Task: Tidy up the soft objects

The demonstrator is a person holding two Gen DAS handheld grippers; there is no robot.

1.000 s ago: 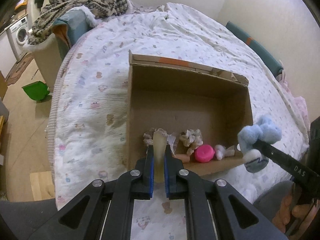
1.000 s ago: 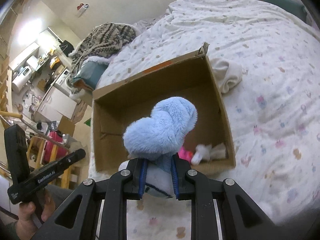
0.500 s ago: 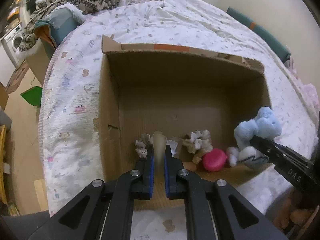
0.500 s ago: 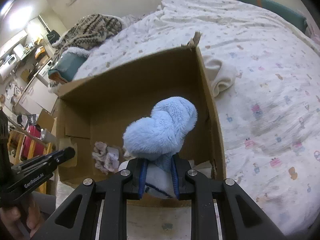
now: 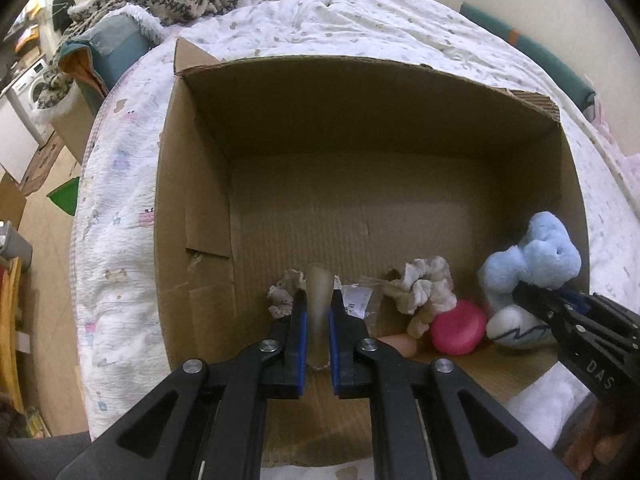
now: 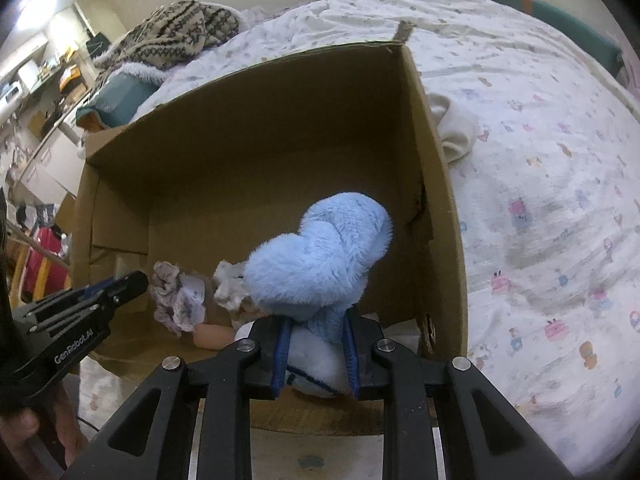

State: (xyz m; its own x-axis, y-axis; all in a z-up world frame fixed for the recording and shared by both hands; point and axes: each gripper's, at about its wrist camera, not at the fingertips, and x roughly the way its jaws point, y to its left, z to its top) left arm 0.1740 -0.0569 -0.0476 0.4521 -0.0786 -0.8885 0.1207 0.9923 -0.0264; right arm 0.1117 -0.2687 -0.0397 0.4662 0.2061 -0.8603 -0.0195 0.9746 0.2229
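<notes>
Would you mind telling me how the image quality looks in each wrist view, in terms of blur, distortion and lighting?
Left wrist view: strong fisheye bending with dark corners; the pale piece in the left gripper is smeared. Right wrist view: same distortion; the blue plush toy is sharp, the cardboard box interior dim, the room at upper left overexposed.

Cardboard box point(image 5: 192, 184) far half bare, scrunchies point(image 5: 424, 288) crowding near wall
</notes>
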